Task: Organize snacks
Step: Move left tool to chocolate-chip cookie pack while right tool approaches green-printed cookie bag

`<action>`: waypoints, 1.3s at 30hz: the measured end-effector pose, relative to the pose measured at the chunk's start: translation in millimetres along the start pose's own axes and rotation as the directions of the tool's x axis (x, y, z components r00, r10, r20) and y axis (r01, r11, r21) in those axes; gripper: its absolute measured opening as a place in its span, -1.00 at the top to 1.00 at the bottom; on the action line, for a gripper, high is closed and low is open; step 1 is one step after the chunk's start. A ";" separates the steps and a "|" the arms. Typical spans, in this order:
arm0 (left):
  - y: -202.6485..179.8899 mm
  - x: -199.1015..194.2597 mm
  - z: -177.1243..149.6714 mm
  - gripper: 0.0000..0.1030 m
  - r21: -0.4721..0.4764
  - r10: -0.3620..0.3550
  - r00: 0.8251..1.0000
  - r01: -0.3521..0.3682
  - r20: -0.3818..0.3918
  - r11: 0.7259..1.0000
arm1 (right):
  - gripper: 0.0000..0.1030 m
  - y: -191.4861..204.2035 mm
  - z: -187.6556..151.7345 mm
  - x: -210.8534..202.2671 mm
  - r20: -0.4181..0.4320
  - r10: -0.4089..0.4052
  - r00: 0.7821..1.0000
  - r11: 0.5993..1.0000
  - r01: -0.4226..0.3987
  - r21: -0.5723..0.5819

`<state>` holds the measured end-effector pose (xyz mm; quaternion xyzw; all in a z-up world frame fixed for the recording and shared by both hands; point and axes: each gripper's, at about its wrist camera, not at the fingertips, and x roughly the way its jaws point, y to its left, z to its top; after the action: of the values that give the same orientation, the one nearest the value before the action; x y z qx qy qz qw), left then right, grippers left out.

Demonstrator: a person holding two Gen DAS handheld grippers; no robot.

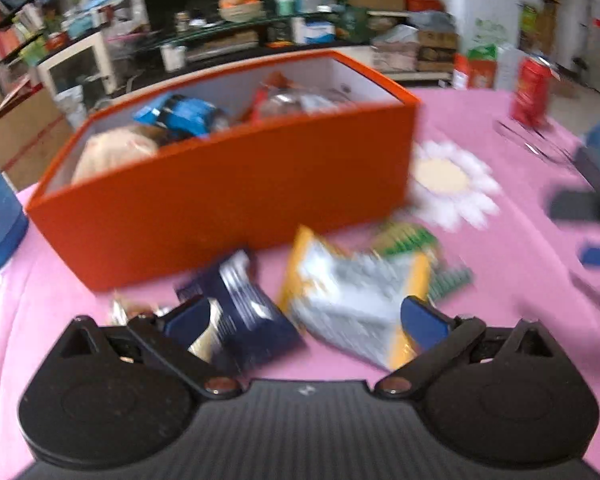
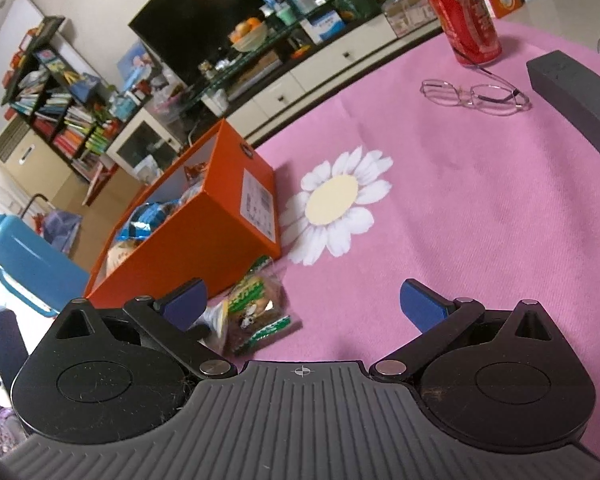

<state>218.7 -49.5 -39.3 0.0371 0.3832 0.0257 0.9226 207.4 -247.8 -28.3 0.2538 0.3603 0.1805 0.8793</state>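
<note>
Both sets of jaws are held wide and empty. The orange box [image 1: 228,184] on the pink bench [image 2: 460,208] is partly filled; loose packets remain just before it. A pick seems in hand: the left gripper [image 1: 306,320] is aimed at the yellow-edged packet [image 1: 352,296], over which closure is needed. Only the right view shows the green-labelled packet [image 2: 256,312] sharply, with the spectacles [image 2: 474,94].

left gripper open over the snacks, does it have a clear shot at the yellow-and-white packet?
Probably yes. The left gripper is open, and the yellow-and-white packet lies on the pink cloth right between its fingers with nothing on top. The dark blue packet crowds the left finger, though.
</note>
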 end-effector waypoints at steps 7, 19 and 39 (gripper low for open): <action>-21.6 -41.9 -53.3 -0.95 0.072 -0.104 0.994 0.105 -0.014 0.992 | -0.82 1.1 -3.2 5.2 -0.023 -0.025 0.999 0.999 0.025 -0.025; 108.6 -49.4 -22.9 -0.97 -0.086 0.130 0.990 -0.125 0.053 0.988 | -0.82 47.6 -13.2 30.8 -0.075 0.024 0.997 0.986 -0.036 -0.163; 144.9 -15.0 -48.4 -0.81 -0.059 0.068 0.997 -0.070 -0.040 0.996 | -0.82 46.9 -21.9 59.5 -0.139 -0.089 0.986 0.975 0.058 -0.213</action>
<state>171.1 96.0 -50.0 0.0219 0.3984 0.0697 0.9143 225.4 -173.3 -46.9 0.1327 0.4126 0.2028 0.8781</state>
